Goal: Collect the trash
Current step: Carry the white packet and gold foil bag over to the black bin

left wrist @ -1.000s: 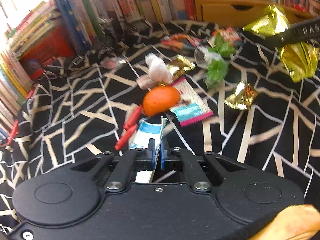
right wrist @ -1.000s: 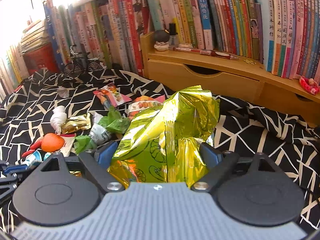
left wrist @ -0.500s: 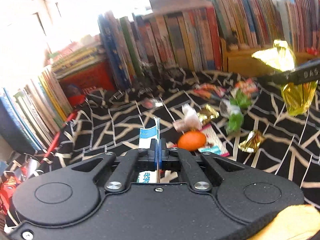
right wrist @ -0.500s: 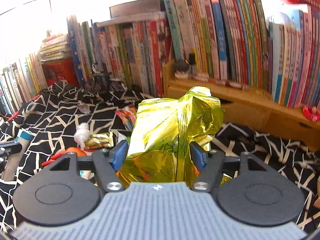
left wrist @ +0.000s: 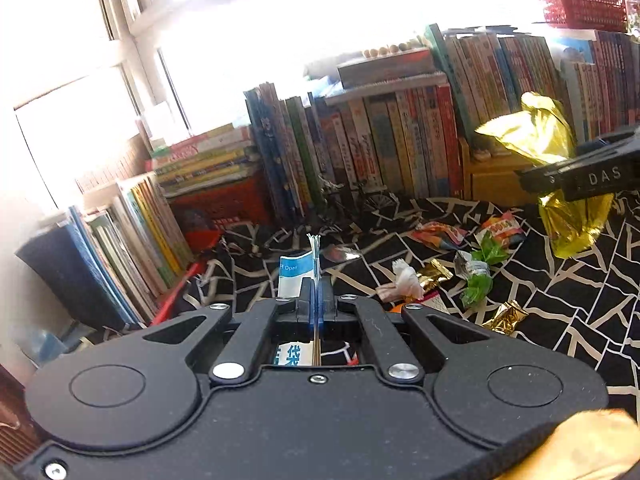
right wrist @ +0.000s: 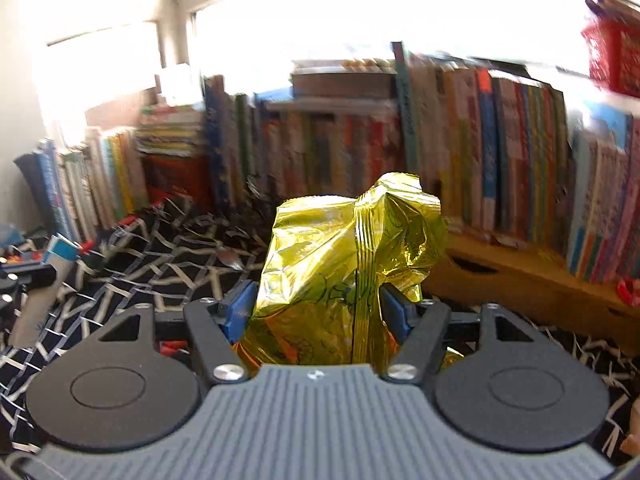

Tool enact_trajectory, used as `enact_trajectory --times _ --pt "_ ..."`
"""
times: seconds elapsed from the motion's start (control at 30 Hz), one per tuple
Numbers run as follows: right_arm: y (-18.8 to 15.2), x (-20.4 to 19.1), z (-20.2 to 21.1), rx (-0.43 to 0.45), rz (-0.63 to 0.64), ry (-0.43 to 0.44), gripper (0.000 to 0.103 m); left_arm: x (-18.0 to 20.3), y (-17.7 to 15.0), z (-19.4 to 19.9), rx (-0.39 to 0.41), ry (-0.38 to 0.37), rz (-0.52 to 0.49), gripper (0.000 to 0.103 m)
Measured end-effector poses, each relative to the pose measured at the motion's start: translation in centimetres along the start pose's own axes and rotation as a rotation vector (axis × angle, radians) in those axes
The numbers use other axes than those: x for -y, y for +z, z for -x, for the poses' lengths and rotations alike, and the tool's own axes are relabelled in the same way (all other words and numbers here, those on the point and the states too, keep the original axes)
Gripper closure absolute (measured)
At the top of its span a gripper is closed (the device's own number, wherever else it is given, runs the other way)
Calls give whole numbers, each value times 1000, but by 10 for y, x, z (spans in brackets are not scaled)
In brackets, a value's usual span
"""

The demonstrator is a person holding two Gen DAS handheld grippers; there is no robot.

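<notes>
The left hand-held gripper, low centre of its frame, is clamped tight on a blue-and-white packet. The right hand-held gripper, partly open, pinches a gold bag at frame centre. Wrappers litter the patterned cloth, right of centre.

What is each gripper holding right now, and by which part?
Left gripper: flat white-and-blue packet, pinched near its middle. Right gripper: crumpled gold foil bag, clamped across its lower body.
</notes>
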State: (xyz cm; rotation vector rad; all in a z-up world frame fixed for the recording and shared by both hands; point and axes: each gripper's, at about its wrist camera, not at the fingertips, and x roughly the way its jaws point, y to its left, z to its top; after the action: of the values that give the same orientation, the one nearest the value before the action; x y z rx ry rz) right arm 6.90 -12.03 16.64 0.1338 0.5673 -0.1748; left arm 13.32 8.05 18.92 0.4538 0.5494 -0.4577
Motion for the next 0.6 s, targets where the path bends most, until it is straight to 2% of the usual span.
enact_trajectory --times 0.27,0.43,0.6 --pt "27 -37 28 76 38 86 33 -30 12 46 71 87 38 102" --pt "28 -67 41 90 86 159 32 -51 6 80 92 132 84 102" --pt "25 -94 56 93 112 241 32 -60 -2 124 132 198 61 102"
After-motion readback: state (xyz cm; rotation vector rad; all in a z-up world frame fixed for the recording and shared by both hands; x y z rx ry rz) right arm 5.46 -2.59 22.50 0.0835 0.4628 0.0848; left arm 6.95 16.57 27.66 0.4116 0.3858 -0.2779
